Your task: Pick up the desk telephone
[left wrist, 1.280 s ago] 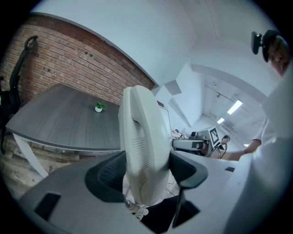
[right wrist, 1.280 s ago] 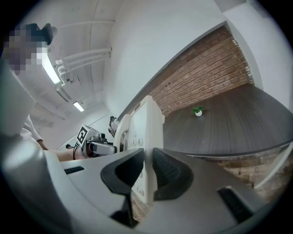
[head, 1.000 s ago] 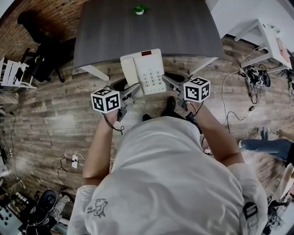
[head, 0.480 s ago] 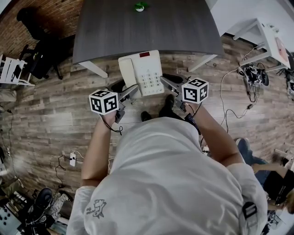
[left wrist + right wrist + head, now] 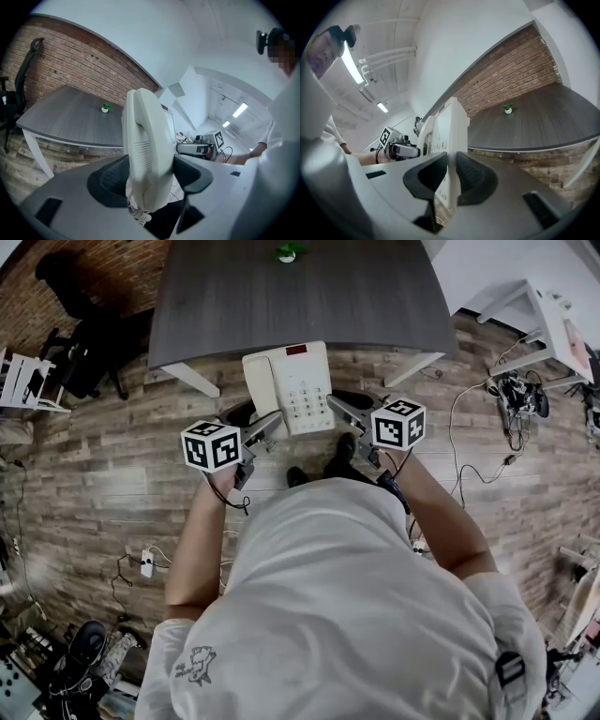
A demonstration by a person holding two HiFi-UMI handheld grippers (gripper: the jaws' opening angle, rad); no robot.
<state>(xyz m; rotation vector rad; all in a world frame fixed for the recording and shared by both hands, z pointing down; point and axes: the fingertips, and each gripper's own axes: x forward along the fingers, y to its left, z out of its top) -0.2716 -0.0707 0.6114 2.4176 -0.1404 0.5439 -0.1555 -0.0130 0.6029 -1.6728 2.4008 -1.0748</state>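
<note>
The white desk telephone [image 5: 289, 382] hangs in the air over the wooden floor, just in front of the grey desk [image 5: 300, 296]. My left gripper [image 5: 274, 422] is shut on its left side, where the handset [image 5: 146, 150] lies in its cradle. In the left gripper view, the pads of my left gripper [image 5: 151, 177] press on both sides of the handset. My right gripper [image 5: 337, 409] is shut on the thin right edge of the telephone's body [image 5: 453, 131]. In the right gripper view, that edge stands upright between the jaws of my right gripper [image 5: 451, 180].
A small green plant [image 5: 287, 253] stands at the desk's far edge. A black office chair [image 5: 80, 292] and a white rack [image 5: 26, 385] are at the left. At the right are a white side table [image 5: 553, 320] and cables [image 5: 517, 395] on the floor.
The telephone and both grippers have kept their places. A person's leg in jeans at the right edge of the head view has gone from sight.
</note>
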